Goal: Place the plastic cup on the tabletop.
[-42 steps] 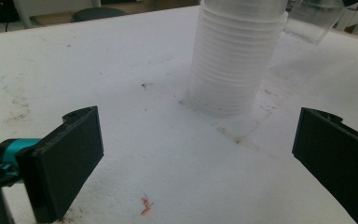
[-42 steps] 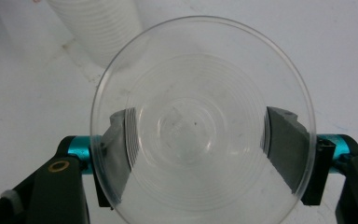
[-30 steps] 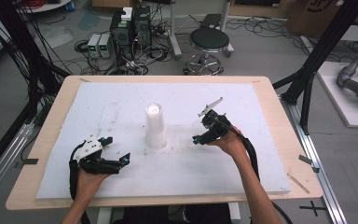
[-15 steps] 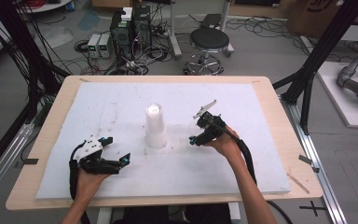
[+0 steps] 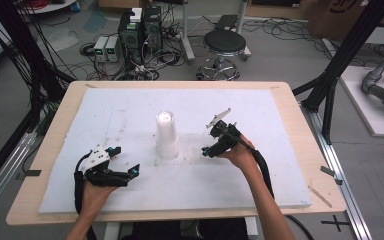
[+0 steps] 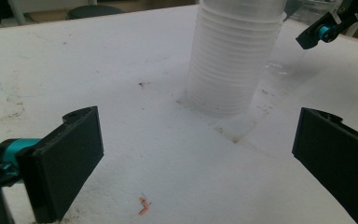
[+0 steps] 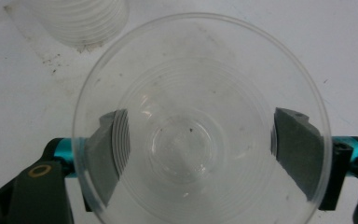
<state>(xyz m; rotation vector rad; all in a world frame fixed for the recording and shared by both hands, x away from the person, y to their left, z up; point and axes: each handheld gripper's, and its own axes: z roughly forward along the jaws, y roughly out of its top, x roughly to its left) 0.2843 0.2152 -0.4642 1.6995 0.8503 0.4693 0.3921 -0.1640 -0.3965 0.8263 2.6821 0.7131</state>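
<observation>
**High view.** The stack of clear cups [image 5: 166, 136] is standing upright near the middle of the white foam board [image 5: 260, 180]. The left gripper [image 5: 130, 172] is resting on the board on the person's side of the stack and to its left, well apart from it. The right gripper [image 5: 211, 145] is sitting just to the right of the stack, angled down toward the board.

**Left gripper view.** Its jaws are standing wide with nothing between them, and they are facing the stack. A single clear cup [image 6: 284, 70] is showing faintly beside the stack's right flank, upright on the board, below the tip of the right gripper.

**Right gripper view.** The camera is looking down into the single cup's mouth. The jaws have just been opening. They are flanking the cup, which is standing between them, and the pads are no longer appearing to press on its wall.

**Assessment.** The step in hand is judged to be the release of one cup set down beside the stack. The next move is calling for a straight lift of the right gripper, clear of the rim, so that the light cup is not tipped or dragged against the stack.
</observation>
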